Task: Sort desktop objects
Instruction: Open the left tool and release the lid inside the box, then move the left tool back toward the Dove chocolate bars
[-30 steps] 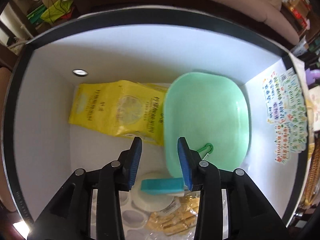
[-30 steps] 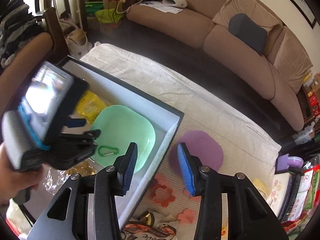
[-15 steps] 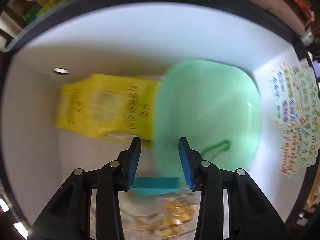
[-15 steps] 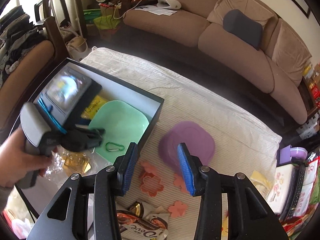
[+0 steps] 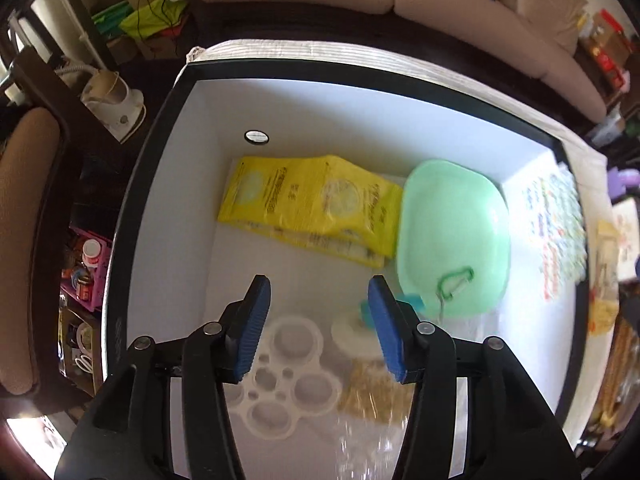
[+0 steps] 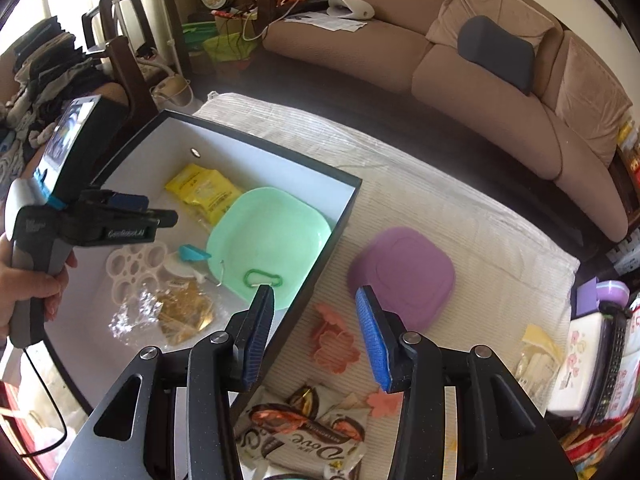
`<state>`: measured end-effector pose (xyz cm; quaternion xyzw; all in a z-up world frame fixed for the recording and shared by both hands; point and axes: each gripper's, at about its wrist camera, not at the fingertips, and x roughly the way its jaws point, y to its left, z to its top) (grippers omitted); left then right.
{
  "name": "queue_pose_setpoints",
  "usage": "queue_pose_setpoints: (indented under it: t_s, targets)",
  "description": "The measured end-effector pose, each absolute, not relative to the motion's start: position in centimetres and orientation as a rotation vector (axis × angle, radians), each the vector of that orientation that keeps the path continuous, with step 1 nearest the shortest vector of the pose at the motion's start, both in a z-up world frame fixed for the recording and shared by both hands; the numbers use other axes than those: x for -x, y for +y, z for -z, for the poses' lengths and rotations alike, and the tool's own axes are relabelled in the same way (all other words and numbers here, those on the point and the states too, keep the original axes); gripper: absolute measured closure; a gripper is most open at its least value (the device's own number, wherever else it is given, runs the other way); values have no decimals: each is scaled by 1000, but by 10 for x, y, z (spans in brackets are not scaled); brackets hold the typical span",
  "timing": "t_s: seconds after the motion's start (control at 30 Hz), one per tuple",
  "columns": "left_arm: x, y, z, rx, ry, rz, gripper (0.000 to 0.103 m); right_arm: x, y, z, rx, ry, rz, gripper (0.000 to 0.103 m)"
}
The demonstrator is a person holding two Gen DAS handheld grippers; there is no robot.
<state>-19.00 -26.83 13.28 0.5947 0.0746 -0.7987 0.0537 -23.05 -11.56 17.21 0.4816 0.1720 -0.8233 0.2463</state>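
Observation:
A black box with white walls (image 5: 360,120) (image 6: 280,152) holds a yellow packet (image 5: 312,204) (image 6: 204,190), a mint green plate (image 5: 456,240) (image 6: 272,236) with a green carabiner (image 5: 456,278) (image 6: 262,279) on it, a white ring mould (image 5: 288,376) (image 6: 134,270), a teal clip (image 6: 194,254) and a clear bag of gold pieces (image 6: 180,312). My left gripper (image 5: 320,332) (image 6: 160,212) is open and empty above the box. My right gripper (image 6: 316,336) is open and empty over the box's right wall. A purple plate (image 6: 404,276), pink flower cutters (image 6: 334,340) and a Dove chocolate bag (image 6: 304,436) lie on the cloth.
A sticker sheet (image 5: 556,232) covers the box's right inner wall. White and floral packs (image 6: 576,368) sit at the right edge of the cloth. A brown sofa (image 6: 440,52) stands behind, a wooden chair (image 6: 120,64) on the left.
My left gripper has lifted up and back out of the box, so its whole rim shows. My right gripper has pulled back and right, bringing the purple plate and Dove bag into view.

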Motion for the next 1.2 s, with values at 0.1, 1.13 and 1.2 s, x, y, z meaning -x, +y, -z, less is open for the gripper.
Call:
queue_pose_setpoints:
  t_s: [0.1, 1.13, 1.2]
  targets:
    - [167, -256, -156, -1749, 161, 2499, 34, 216, -108, -182, -1296, 416, 2249, 37]
    - [-1, -75, -173, -1586, 163, 2925, 0, 32, 130, -125, -1415, -143, 2345, 17]
    - [-6, -78, -151, -1592, 236, 2897, 0, 29, 138, -115, -1416, -187, 2336, 17]
